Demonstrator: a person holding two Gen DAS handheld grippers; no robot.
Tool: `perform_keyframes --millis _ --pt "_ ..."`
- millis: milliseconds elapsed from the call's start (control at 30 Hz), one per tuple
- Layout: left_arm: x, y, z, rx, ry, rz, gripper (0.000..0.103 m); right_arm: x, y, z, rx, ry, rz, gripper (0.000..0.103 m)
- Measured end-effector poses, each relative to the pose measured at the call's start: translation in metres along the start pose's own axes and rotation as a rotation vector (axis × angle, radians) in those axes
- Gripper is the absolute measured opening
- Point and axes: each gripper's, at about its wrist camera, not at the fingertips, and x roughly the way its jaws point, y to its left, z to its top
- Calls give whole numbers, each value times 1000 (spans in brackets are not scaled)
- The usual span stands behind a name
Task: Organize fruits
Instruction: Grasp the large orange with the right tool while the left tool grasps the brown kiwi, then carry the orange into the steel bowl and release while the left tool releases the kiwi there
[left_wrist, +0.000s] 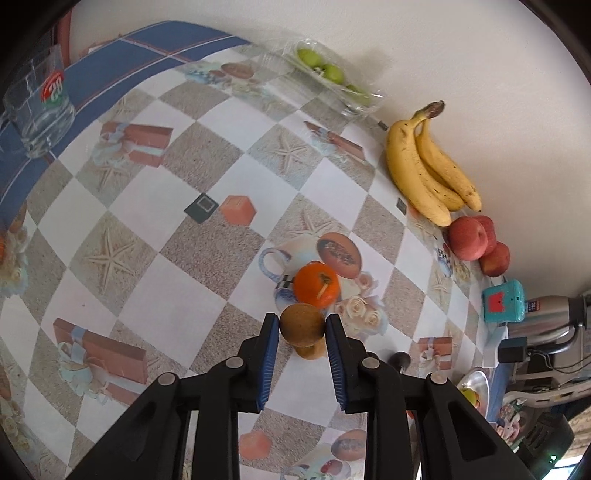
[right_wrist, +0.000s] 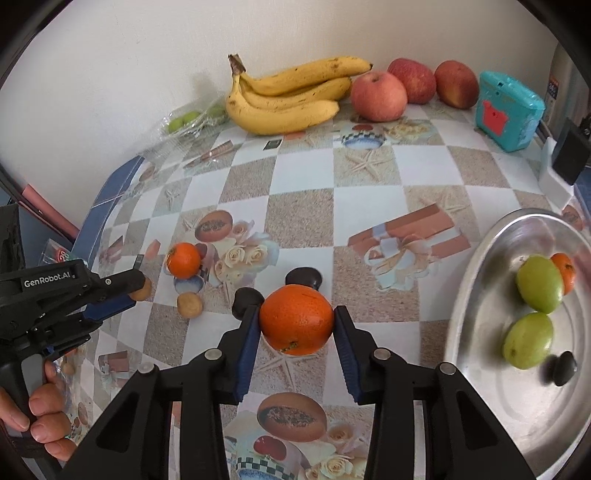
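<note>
- My right gripper (right_wrist: 297, 325) is clamped on an orange (right_wrist: 296, 320), pads pressing its left and right sides; the fruit hangs clear of the tablecloth.
- My left gripper (left_wrist: 302, 325) is closed on a small brown round fruit (left_wrist: 301, 324), also held off the cloth, with a second brown fruit (left_wrist: 309, 350) lying just under it.
- The move turns on the metal tray (right_wrist: 476, 280): it lies to the right of my right gripper, near at hand, so the right hand is closer to it than the left.
- The tray already carries two green fruits (right_wrist: 529, 340), a small orange and a dark round one.
- Between orange and tray I see bare cloth; a dark round fruit (right_wrist: 303, 278) sits just behind the orange, out of that path.
- A loose orange (right_wrist: 183, 260) lies left, near the left gripper.
- Farthest, along the wall: bagged green fruits (left_wrist: 325, 72), bananas (right_wrist: 291, 94), red apples (right_wrist: 378, 96), a teal box (right_wrist: 508, 110).
</note>
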Motion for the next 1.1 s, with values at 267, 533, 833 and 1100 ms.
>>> perform_keyframes --millis 267,533,833,1100 --pt "0 -22 -13 44 31 7 28 -20 -19 1 28 -4 -38 41" --pt "8 -69 -43 151 66 -19 28 -42 -67 -1 98 -19 -106 41" --pt "16 -135 -91 317 113 -49 28 -75 -134 -7 195 -56 -196 41" --pt "26 -186 -137 476 157 -74 28 -93 -189 -19 280 -66 -270 41"
